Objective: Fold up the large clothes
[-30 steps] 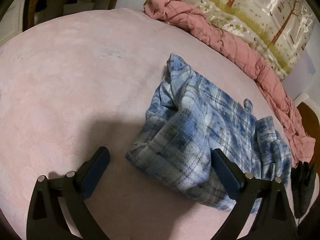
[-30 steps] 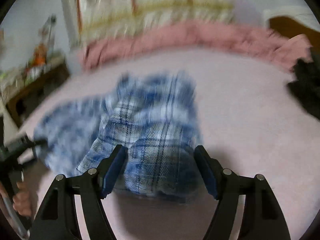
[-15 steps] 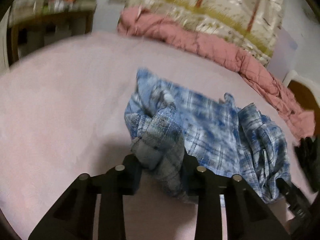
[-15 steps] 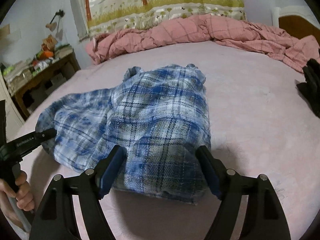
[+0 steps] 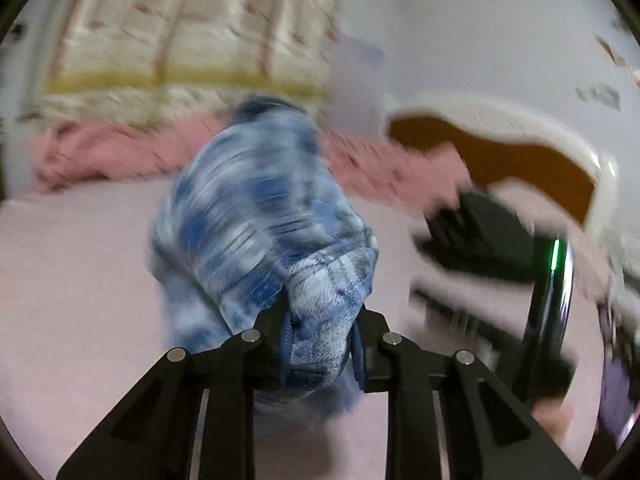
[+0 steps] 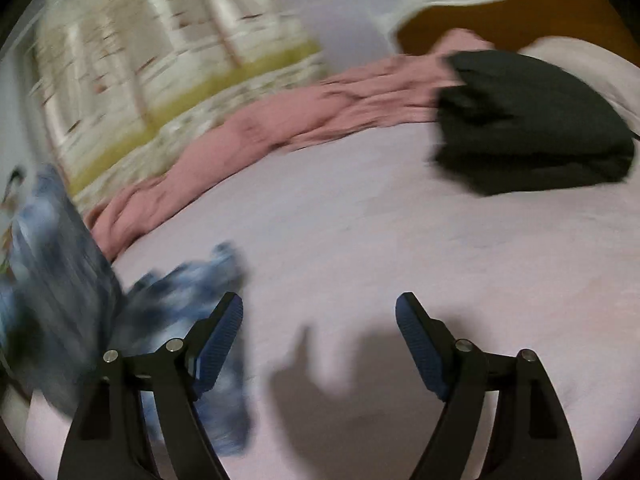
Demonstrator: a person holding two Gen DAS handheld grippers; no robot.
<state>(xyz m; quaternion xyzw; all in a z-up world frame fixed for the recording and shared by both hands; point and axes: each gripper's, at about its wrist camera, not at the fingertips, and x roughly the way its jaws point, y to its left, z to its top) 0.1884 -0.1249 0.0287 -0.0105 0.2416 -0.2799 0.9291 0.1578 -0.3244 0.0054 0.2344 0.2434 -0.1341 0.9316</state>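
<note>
A blue and white plaid shirt [image 5: 264,224] hangs bunched from my left gripper [image 5: 320,336], which is shut on its edge and holds it up above the pink bed [image 5: 72,300]. Both views are blurred by motion. In the right wrist view the shirt [image 6: 68,280] hangs at the far left, its lower part trailing on the bed beside my left finger. My right gripper [image 6: 320,332] is open and empty over bare pink bedding [image 6: 360,220].
A folded black garment [image 6: 532,120] lies on the bed at the far right, also in the left wrist view [image 5: 480,232]. A crumpled pink quilt [image 6: 280,116] runs along the back. A wooden headboard [image 5: 500,160] stands behind it.
My left gripper shut on the shirt edge and lifted it off the bed. My right gripper swung right, away from the shirt, still open.
</note>
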